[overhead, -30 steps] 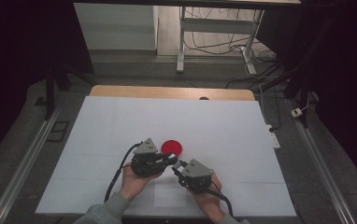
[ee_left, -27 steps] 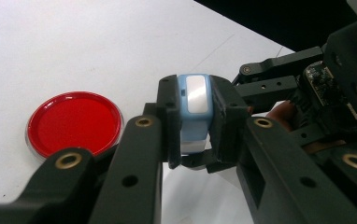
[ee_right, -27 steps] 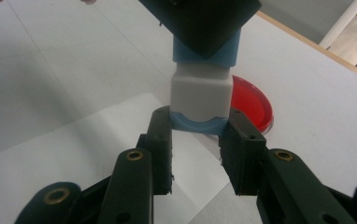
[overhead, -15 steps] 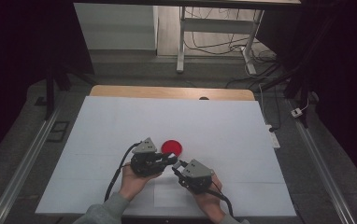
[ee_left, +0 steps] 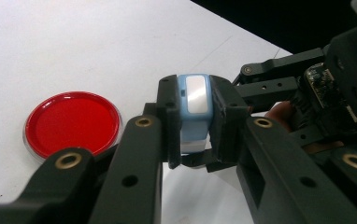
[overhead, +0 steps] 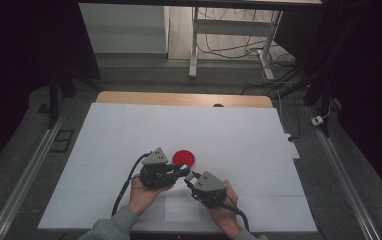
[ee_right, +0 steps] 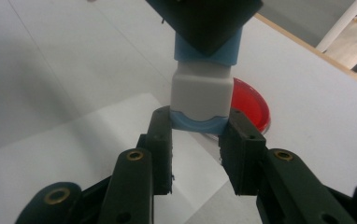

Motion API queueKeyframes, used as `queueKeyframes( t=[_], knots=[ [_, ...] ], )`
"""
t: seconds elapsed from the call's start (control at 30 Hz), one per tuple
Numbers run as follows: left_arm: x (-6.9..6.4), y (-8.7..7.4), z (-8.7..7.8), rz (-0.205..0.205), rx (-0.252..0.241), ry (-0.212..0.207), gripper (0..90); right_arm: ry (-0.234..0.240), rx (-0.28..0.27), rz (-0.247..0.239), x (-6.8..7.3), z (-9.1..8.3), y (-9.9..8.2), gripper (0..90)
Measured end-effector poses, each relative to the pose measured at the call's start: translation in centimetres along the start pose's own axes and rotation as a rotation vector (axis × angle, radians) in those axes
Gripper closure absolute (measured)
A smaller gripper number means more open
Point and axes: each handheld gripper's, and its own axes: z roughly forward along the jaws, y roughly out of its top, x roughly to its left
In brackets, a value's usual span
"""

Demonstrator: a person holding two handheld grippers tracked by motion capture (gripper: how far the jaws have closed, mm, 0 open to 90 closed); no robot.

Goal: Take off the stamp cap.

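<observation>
White sheeting covers the table (overhead: 129, 130) before you, dark floor around it. Nearest you, your right gripper (overhead: 193, 176) clamps the pale-blue lower end of a small blue-and-white plastic block (ee_right: 200, 95). Your left gripper (overhead: 183, 170) clamps the blue upper end of that same block, so the block spans between both grippers, just on your side of a round red plastic dish (overhead: 184, 158). Beyond the dish, the sheeting runs to the table's wooden edge (overhead: 179, 98).

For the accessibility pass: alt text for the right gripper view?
The right gripper fingers clamp the pale blue end of a small white and blue block, whose far end the other gripper holds. A red disc lies behind on the white table.
</observation>
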Motion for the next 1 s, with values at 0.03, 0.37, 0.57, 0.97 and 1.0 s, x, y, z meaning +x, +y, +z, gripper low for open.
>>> queueKeyframes(
  t=[0.03, 0.37, 0.57, 0.97, 1.0],
  knots=[
    [0.0, 0.0, 0.0, -0.003, -0.001, -0.002, 76.1, 0.002, -0.002, 0.013, 0.0, 0.0, 0.0, 65.3],
    [0.1, 0.2, -0.8, 0.013, -0.039, 0.055, 76.4, -0.01, 0.025, -0.026, 0.2, 0.1, -0.2, 65.6],
    [1.3, 0.3, -2.1, -0.031, -0.057, 0.02, 76.4, -0.013, 0.02, -0.04, -0.1, 0.0, -0.2, 65.5],
    [0.7, 0.2, -1.1, 0.0, -0.008, 0.003, 76.2, 0.008, -0.002, 0.015, -1.1, -0.6, -0.7, 65.3],
    [0.7, 0.2, -1.1, 0.0, -0.006, 0.003, 76.1, 0.006, -0.004, 0.017, -1.2, -0.7, -0.7, 65.2]
  ],
)
